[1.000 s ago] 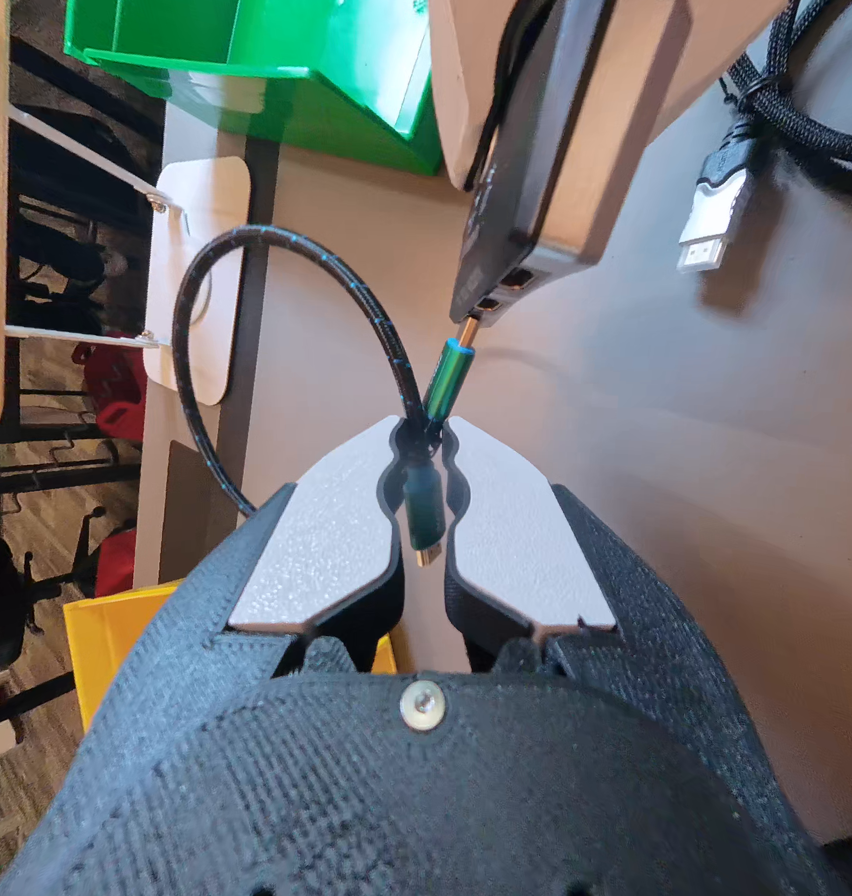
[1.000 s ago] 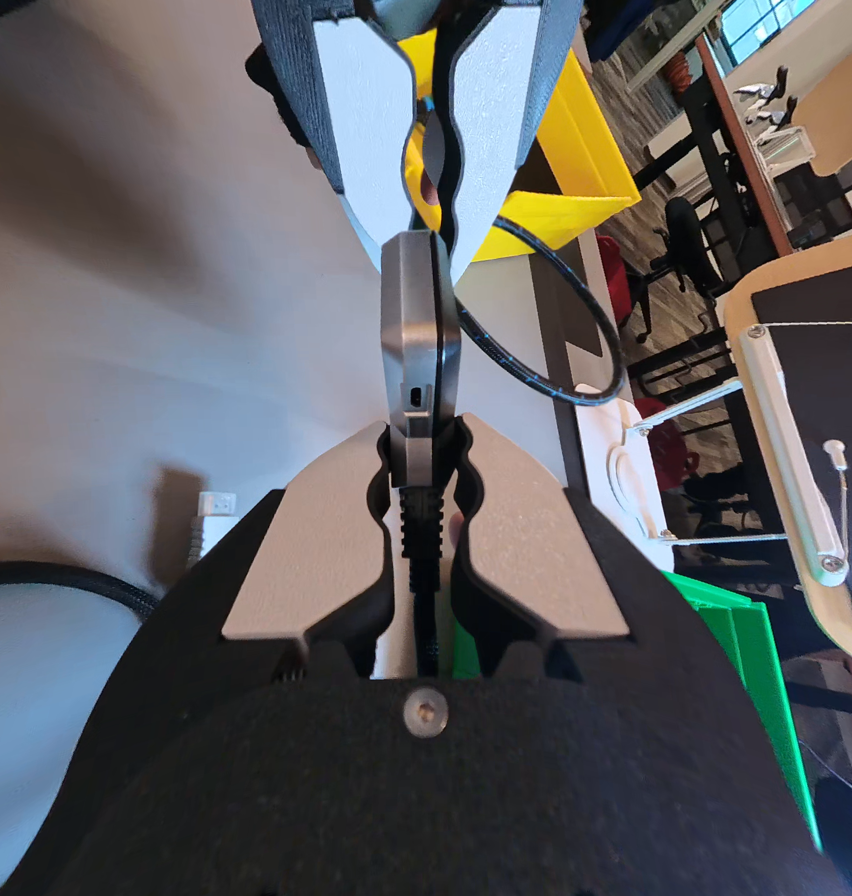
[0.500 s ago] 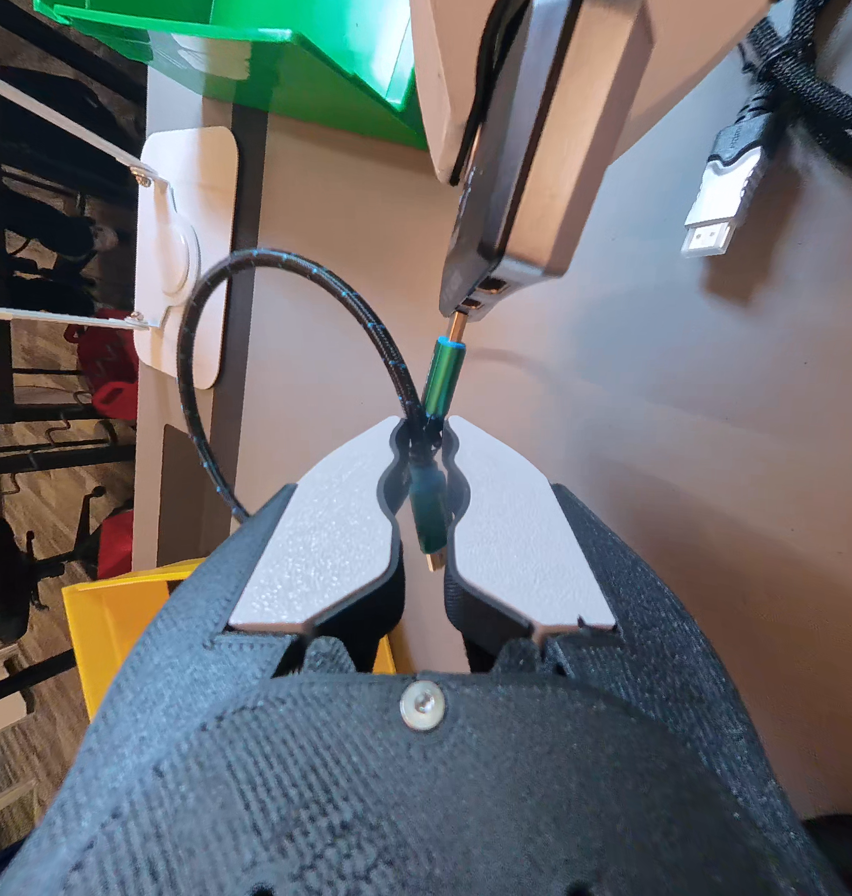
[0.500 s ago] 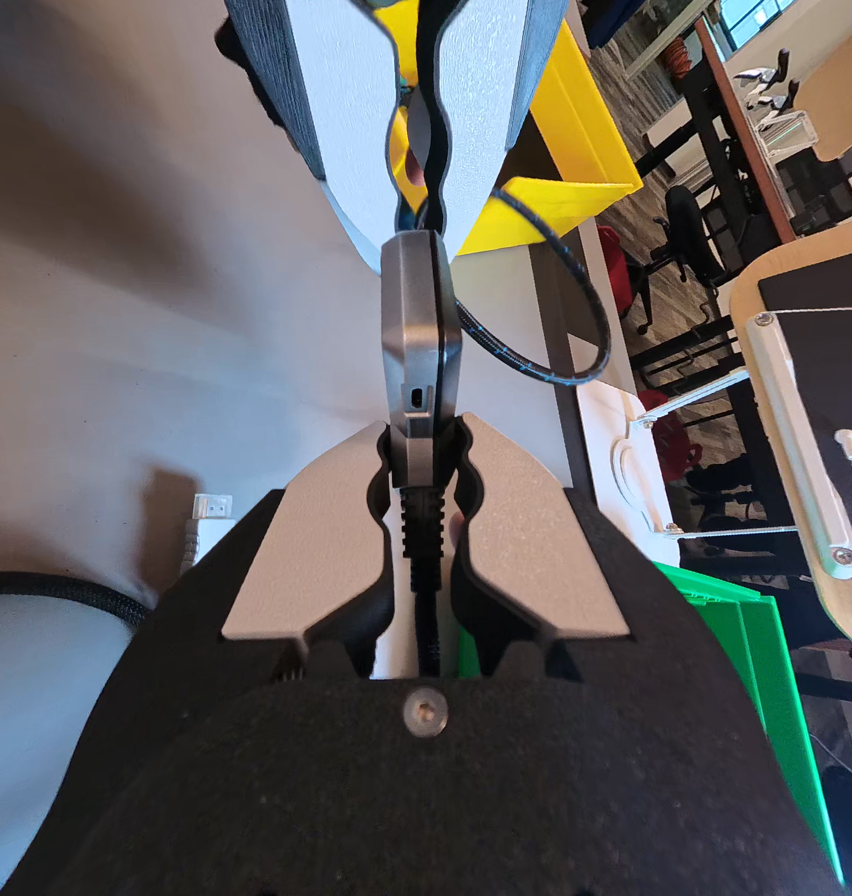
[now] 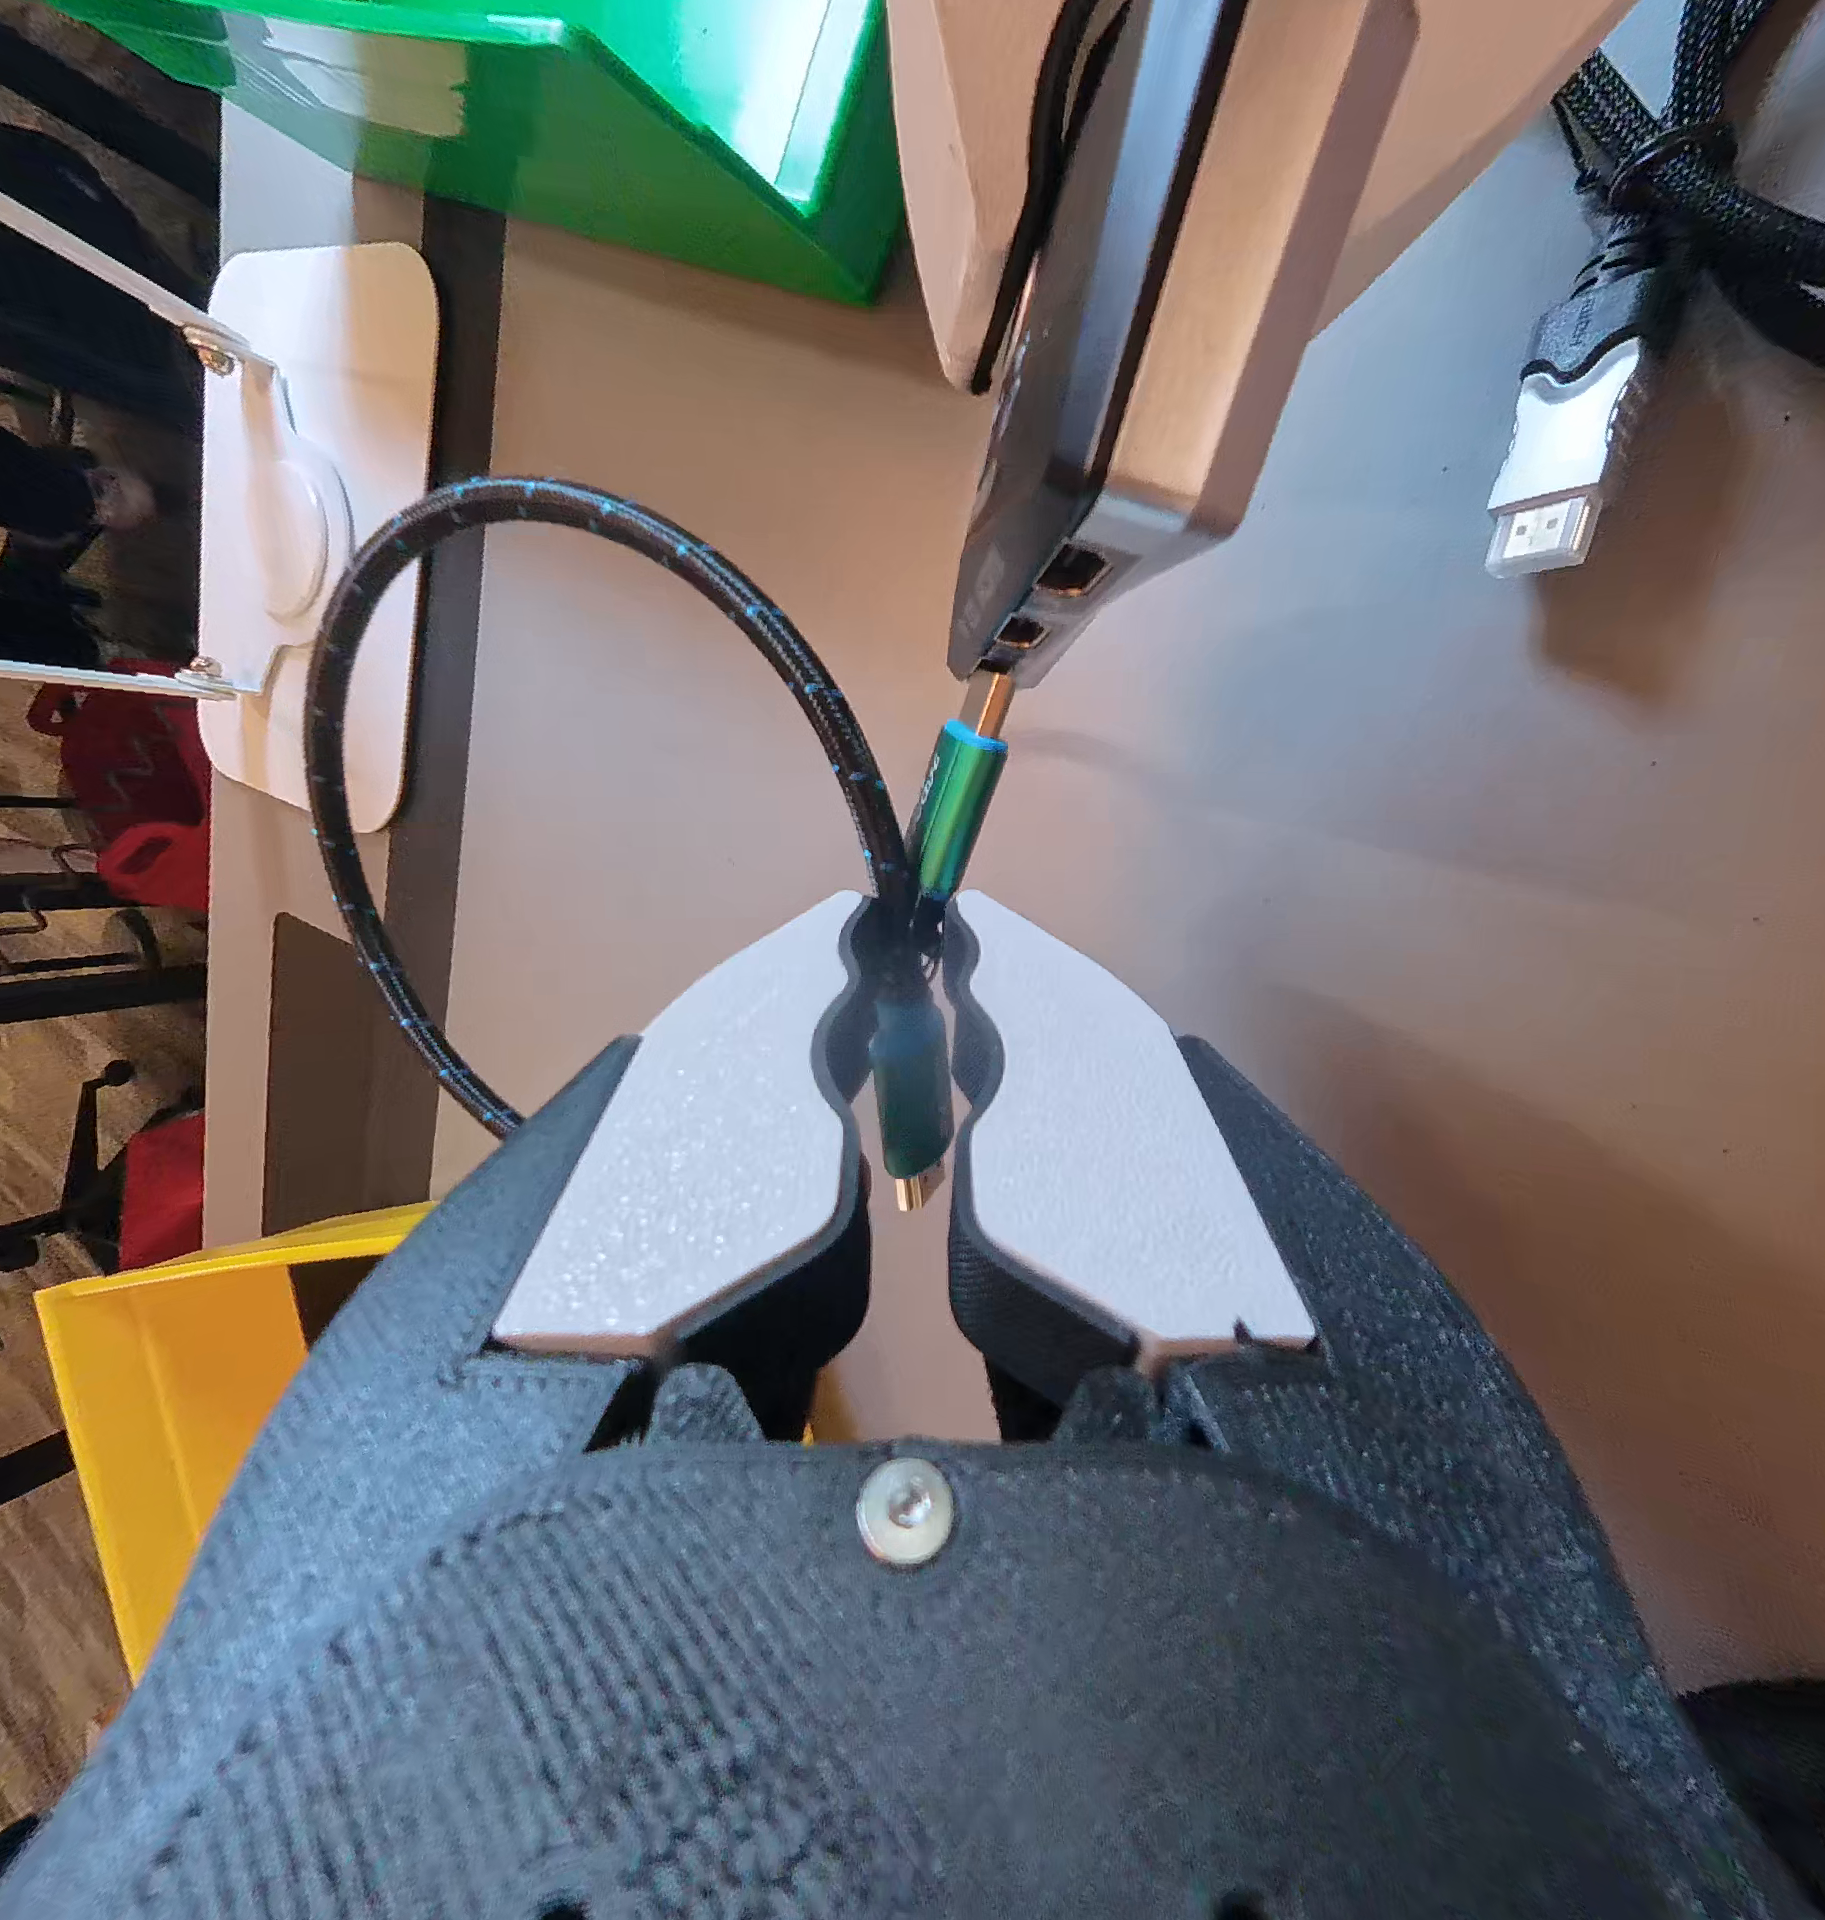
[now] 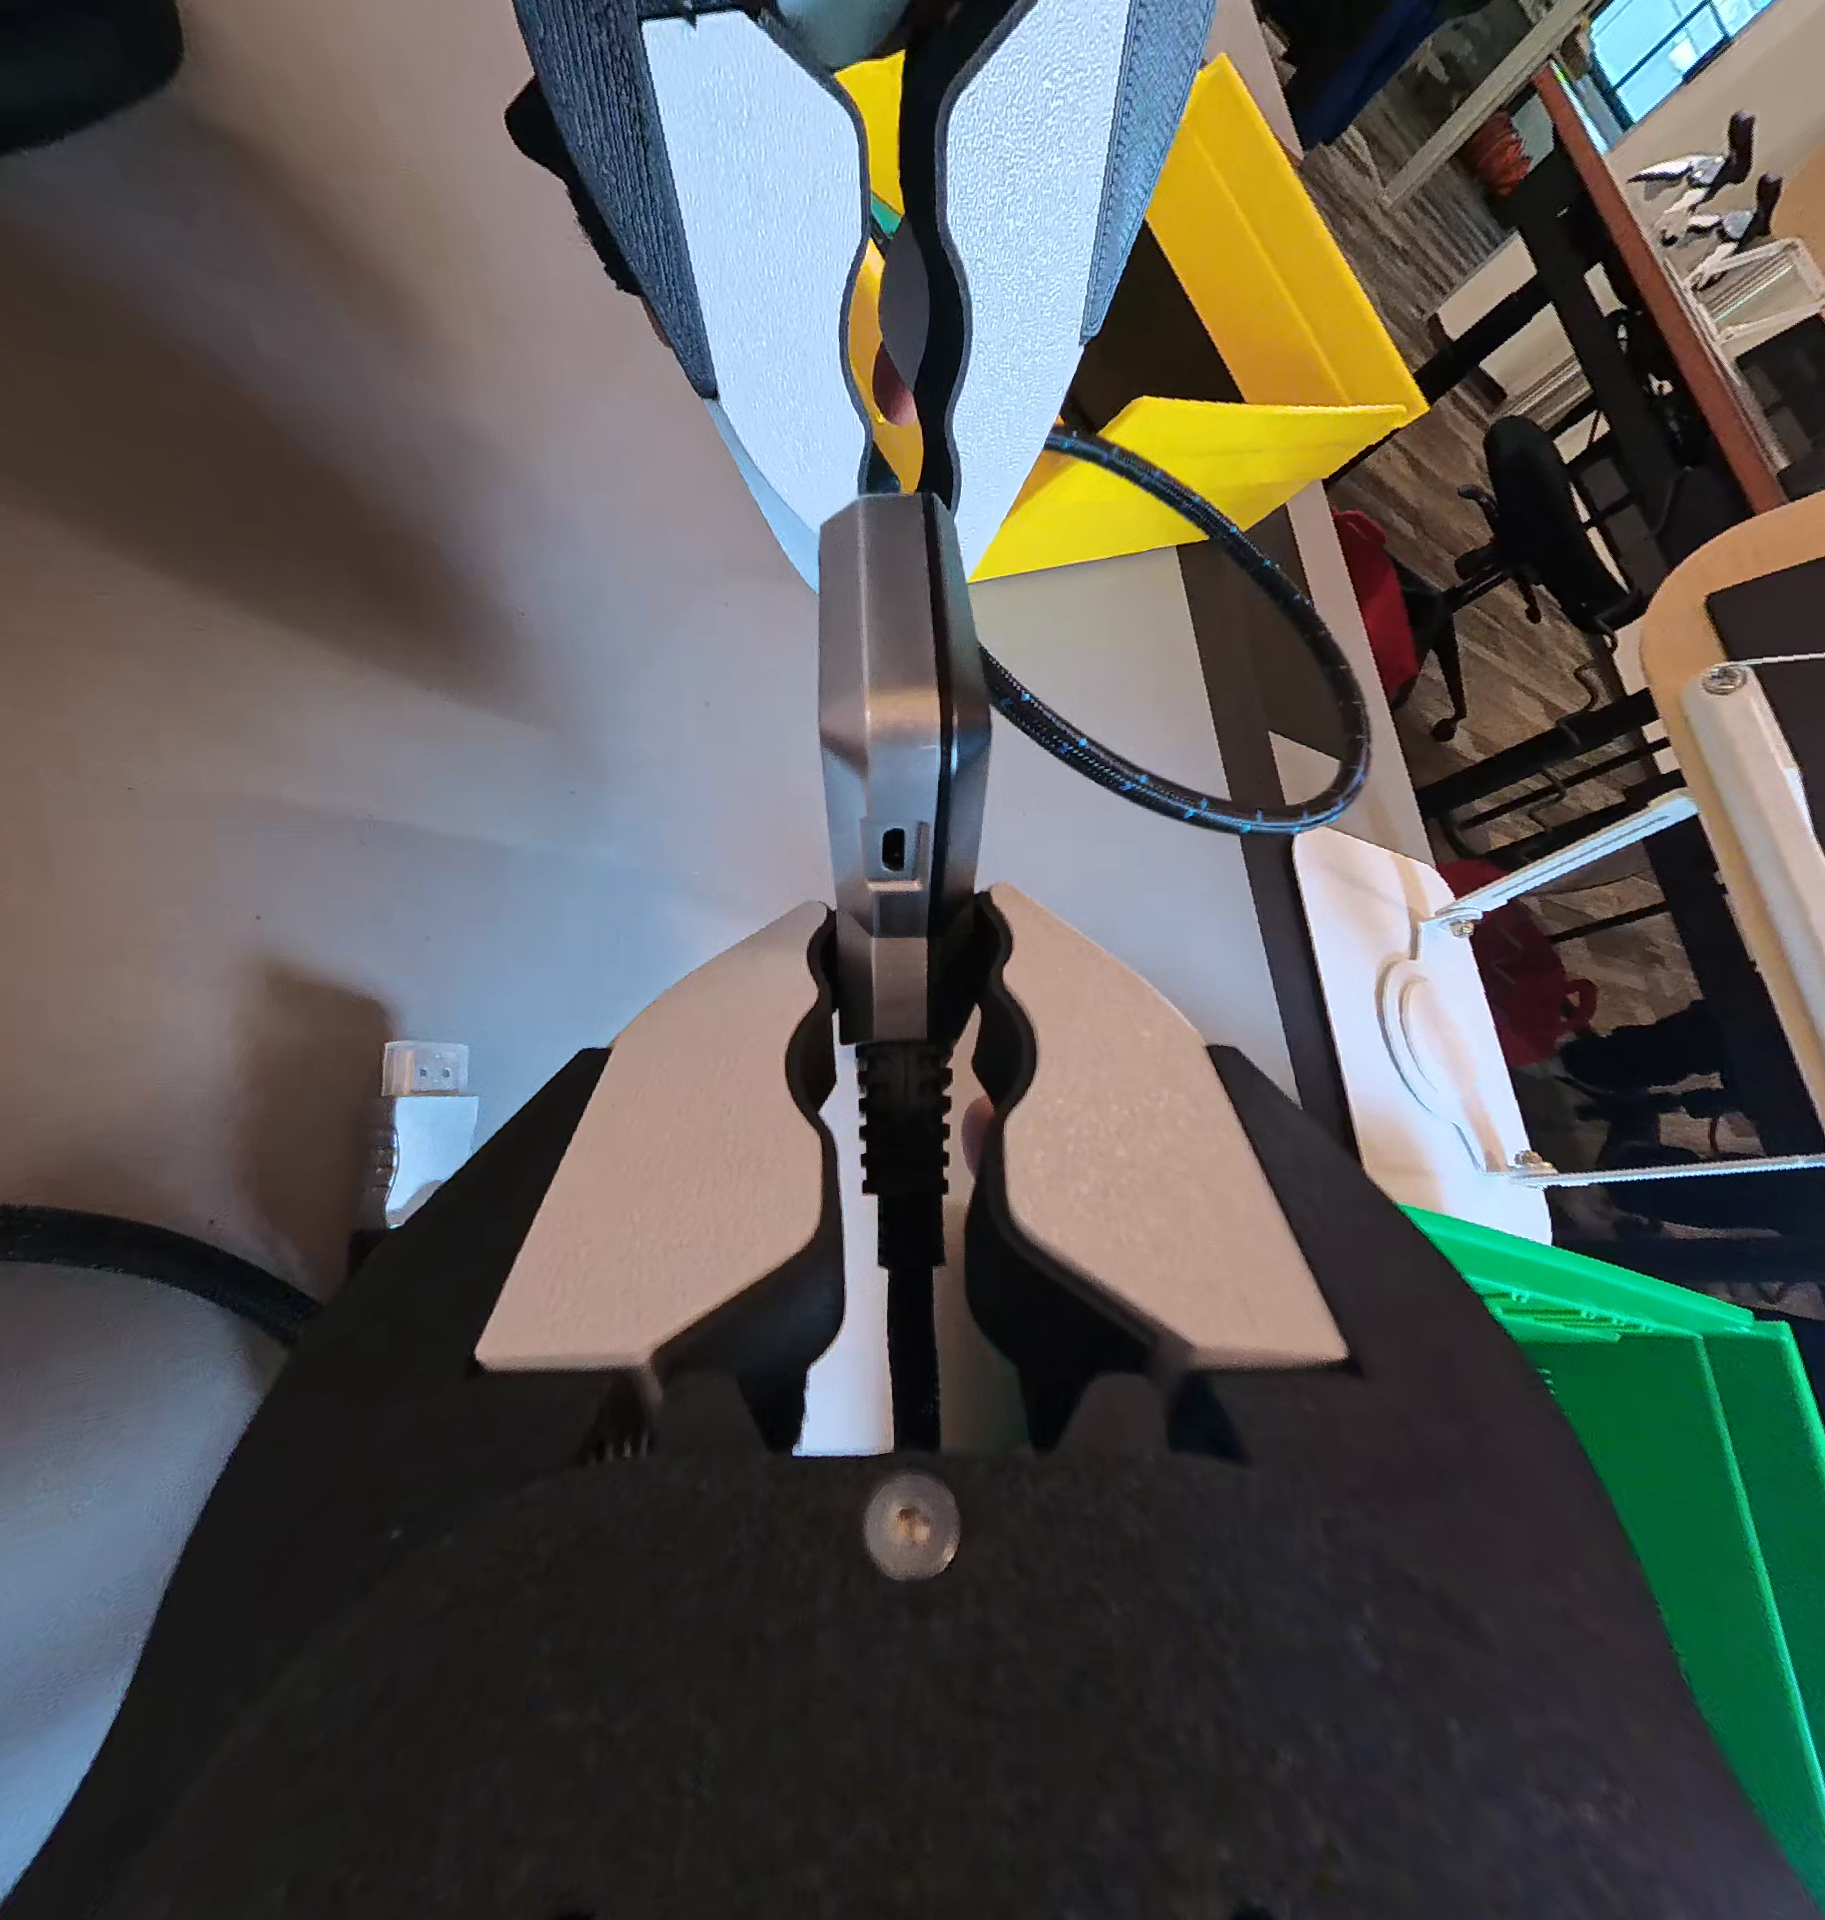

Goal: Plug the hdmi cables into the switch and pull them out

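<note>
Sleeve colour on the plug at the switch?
Green plug with a blue rim; clearest in the left wrist view.

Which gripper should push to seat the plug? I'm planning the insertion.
Left, probably. The left gripper is shut on the green HDMI plug, whose metal tip sits at the switch port. The right gripper grips the switch; best it only braces.

We see the grey switch held in the air over the bench, its two end ports facing the green plug, whose gold tip sits at the lower port's mouth. Its black braided cable loops round. A silver-ended plug lies on the bench, apart
</note>
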Available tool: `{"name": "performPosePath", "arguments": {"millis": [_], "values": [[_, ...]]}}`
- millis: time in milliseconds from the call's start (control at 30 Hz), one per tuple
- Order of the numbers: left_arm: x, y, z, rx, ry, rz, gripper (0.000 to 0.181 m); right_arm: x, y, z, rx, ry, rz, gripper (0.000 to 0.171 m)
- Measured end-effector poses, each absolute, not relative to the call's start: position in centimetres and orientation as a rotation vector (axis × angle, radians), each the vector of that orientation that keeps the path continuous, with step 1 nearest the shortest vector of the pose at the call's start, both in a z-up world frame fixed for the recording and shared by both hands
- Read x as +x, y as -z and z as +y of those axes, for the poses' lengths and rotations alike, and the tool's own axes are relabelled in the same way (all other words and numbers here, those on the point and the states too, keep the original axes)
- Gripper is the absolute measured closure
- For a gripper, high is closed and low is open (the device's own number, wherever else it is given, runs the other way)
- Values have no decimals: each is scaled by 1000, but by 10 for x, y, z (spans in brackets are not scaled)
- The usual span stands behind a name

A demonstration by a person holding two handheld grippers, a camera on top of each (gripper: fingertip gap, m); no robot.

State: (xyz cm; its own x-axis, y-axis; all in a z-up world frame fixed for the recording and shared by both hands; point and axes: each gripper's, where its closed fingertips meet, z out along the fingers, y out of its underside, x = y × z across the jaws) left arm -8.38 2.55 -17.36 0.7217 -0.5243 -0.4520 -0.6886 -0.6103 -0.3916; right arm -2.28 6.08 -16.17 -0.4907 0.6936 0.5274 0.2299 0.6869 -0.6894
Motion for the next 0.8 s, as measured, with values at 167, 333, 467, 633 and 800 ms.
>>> {"name": "performPosePath", "arguments": {"millis": [167, 333, 467, 633, 800], "values": [[-79, 174, 25, -2391, -320, 882, 170, -25, 165, 65, -706, -643, -2048, 149], [-79, 180, 23, -2440, -184, 806, 170, -25, 167, 64, -687, -624, -2056, 149], [-84, 191, 22, -2489, -183, 799, 170, -25, 169, 60, -674, -627, -2072, 149], [-78, 193, 22, -2491, -130, 807, 170, -24, 178, 62, -684, -575, -2108, 149], [-74, 194, 25, -2463, 13, 773, 170, -24, 180, 66, -709, -573, -2110, 148]]}}
